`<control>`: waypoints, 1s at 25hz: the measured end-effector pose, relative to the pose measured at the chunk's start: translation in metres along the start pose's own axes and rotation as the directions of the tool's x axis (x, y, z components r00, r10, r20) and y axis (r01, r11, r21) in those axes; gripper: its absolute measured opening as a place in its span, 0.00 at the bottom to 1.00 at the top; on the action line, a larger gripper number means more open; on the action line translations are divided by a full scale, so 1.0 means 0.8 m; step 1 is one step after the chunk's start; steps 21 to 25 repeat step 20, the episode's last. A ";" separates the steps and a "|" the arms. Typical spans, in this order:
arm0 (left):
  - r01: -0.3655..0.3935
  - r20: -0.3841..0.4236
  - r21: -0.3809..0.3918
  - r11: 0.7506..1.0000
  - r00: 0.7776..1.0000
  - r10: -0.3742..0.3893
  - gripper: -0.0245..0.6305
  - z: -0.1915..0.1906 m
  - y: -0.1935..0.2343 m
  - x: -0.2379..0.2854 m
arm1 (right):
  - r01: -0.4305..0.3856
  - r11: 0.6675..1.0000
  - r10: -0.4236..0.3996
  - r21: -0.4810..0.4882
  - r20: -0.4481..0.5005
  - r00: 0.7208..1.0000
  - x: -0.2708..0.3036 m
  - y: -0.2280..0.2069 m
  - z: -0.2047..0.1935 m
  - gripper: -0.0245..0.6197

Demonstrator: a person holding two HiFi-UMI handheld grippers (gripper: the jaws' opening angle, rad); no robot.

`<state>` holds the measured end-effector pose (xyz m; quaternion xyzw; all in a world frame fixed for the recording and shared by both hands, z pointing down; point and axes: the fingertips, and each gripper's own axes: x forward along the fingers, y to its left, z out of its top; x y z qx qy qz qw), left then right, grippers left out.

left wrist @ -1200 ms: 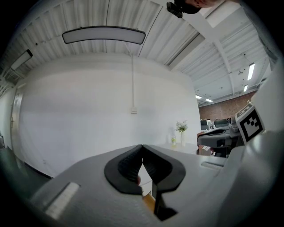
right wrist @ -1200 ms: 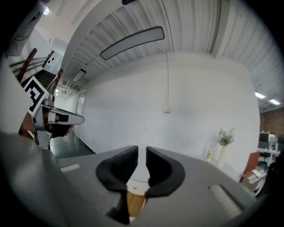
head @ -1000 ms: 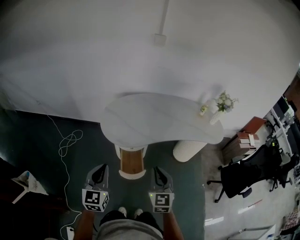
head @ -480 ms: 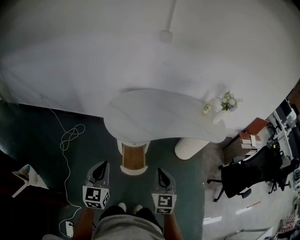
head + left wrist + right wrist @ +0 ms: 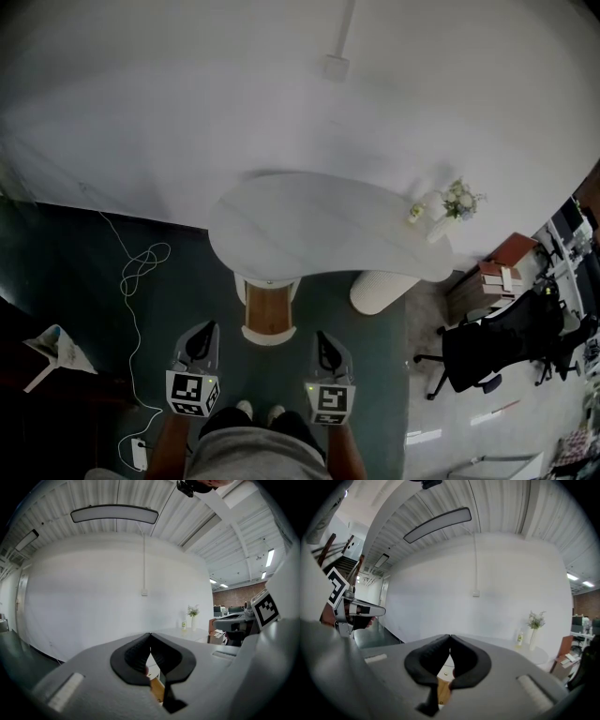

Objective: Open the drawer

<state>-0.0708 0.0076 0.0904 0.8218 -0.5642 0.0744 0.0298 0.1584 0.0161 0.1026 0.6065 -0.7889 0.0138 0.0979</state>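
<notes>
Head view, drawer: wood-fronted drawer [image 5: 268,314] in a white rounded pedestal, tucked under the near edge of the desk [image 5: 319,234]; pulled out or pushed in, not readable from above.
Head view, grippers: left gripper [image 5: 200,343] and right gripper [image 5: 325,352] low by the body, one either side of the drawer's line, both well apart from it, neither clearly nearer.
Head view, direction: drawer straight ahead of the fingers, long axis running away toward the wall.
Head view, surfaces: smooth white curved desk top, warm matte wood front.
Left gripper view, fingers: black ridged pads pressed tip to tip, nothing between; sliver of wood front [image 5: 157,689] below, ahead and a touch right.
Right gripper view, fingers: likewise closed and empty; wood front [image 5: 442,691] showing under the tips, ahead and a touch left.
</notes>
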 end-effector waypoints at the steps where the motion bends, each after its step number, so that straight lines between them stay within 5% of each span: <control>1: 0.001 -0.001 -0.001 1.000 1.000 -0.001 0.05 0.000 0.000 0.000 | -0.001 1.000 0.001 -0.001 0.001 1.000 0.001 0.001 0.001 0.05; 25: 0.013 -0.007 -0.016 1.000 1.000 -0.013 0.05 -0.004 0.006 0.010 | 0.010 1.000 -0.010 -0.008 0.010 1.000 0.011 0.002 0.007 0.05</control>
